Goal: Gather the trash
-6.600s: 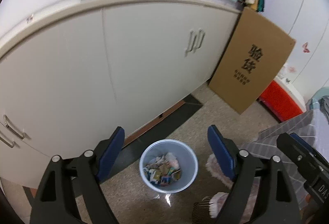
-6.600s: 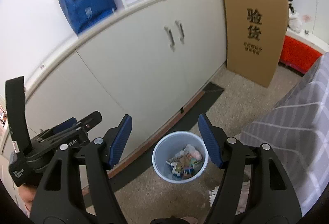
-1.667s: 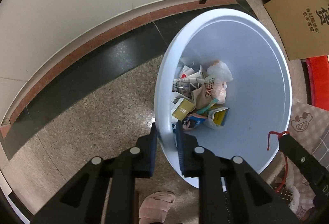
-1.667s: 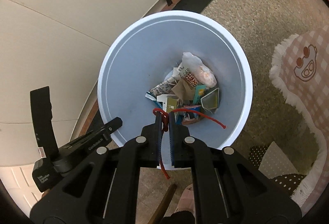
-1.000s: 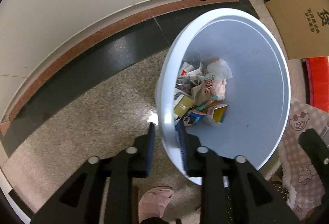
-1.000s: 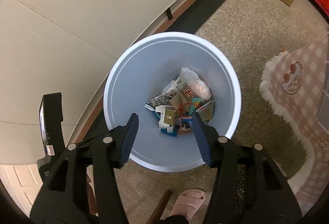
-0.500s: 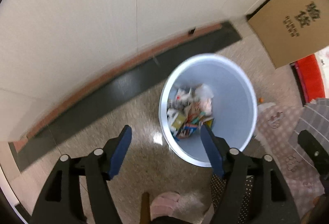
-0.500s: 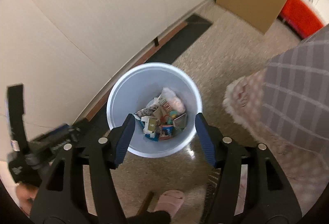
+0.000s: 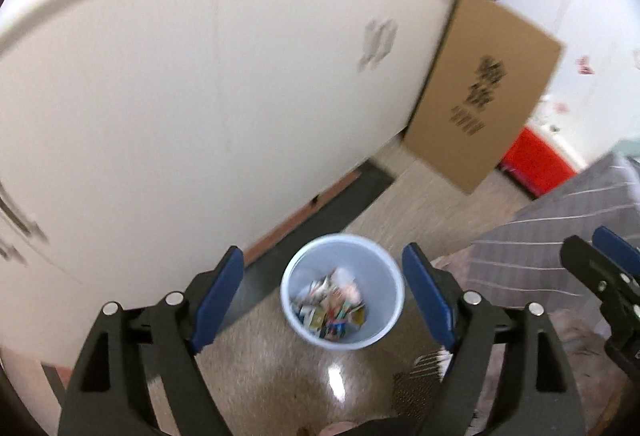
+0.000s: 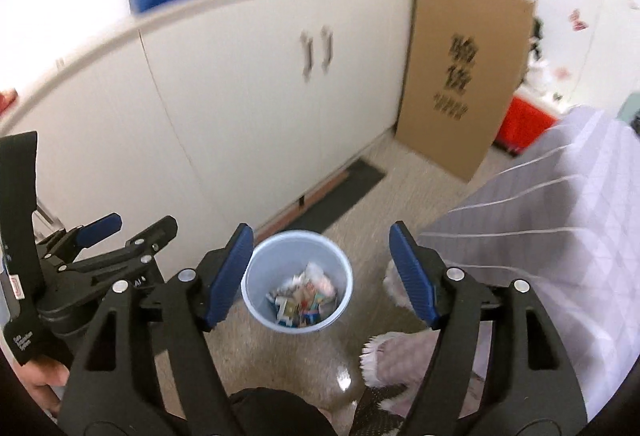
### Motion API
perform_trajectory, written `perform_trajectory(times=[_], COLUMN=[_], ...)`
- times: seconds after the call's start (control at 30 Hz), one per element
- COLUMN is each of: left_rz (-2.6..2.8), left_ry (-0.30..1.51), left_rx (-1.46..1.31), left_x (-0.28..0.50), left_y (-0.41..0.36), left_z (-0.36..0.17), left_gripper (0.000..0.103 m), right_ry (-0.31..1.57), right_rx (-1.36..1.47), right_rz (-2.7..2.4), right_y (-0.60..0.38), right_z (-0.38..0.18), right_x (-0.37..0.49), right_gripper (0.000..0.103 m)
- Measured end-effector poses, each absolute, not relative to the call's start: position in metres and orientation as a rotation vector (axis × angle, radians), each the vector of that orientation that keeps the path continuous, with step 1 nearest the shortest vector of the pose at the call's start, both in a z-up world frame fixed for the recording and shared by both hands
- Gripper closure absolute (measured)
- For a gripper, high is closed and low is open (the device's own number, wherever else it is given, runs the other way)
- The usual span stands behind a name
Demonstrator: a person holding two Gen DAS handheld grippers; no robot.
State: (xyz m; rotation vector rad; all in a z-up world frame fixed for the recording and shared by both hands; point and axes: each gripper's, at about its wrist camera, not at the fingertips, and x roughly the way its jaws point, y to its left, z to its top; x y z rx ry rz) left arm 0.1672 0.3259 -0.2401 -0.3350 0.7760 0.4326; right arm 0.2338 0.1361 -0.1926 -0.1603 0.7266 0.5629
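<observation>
Both hand-held grippers (image 9: pixel 322 296) (image 10: pixel 320 272) lifted away, wide open, empty; bin (image 9: pixel 384 332) holds mixed trash (image 9: pixel 332 306).

A: How is the room lit?

B: Bright, even indoor light is seen in both views. A white glare spot is reflected on the floor (image 9: pixel 335 376) near the bin (image 9: pixel 296 296); the same sheen is seen in the right view.

A: And sharpness?

B: Motion blur is spread over the cabinet doors (image 9: pixel 280 96) and the cardboard sheet (image 10: pixel 460 68), whose print cannot be read cleanly. The left hand-held gripper (image 9: pixel 323 300) and right hand-held gripper (image 10: pixel 321 271) are rendered crisply. Straight edges are bowed by the fisheye, and the corners are vignetted black.
</observation>
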Motion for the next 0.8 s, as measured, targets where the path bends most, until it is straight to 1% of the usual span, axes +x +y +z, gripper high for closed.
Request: perform_trajectory(times=[0.13, 0.23, 0.4, 0.57, 0.63, 0.73, 0.8], left_rz=[0.379, 0.355, 0.277, 0.235, 0.231, 0.209, 0.18], left_ry=[0.68, 0.599, 0.493, 0.4, 0.362, 0.318, 0.303], left_rx=[-0.269, -0.191, -0.137, -0.057, -0.024, -0.002, 0.004], left_x=[0.15, 0.134, 0.1, 0.07, 0.054, 0.033, 0.02], left_y=[0.286, 0.25, 0.196, 0.143, 0.126, 0.107, 0.095], left_z=[-0.187, -0.15, -0.094, -0.054, -0.038, -0.018, -0.006], left_gripper=[0.022, 0.019, 0.017, 0.012, 0.011, 0.009, 0.008], right_ry=[0.636, 0.572, 0.473, 0.404, 0.373, 0.335, 0.312], right_rx=[-0.084, -0.048, 0.019, 0.076, 0.089, 0.097, 0.089], right_rz=[0.542, 0.519, 0.468, 0.426, 0.409, 0.384, 0.36], right_y=[0.084, 0.05, -0.009, -0.057, -0.07, -0.088, -0.098], right_z=[-0.143, -0.117, -0.075, -0.047, -0.037, -0.023, -0.017], right_x=[0.204, 0.184, 0.139, 0.097, 0.081, 0.06, 0.045], right_gripper=[0.031, 0.028, 0.024, 0.019, 0.019, 0.014, 0.013])
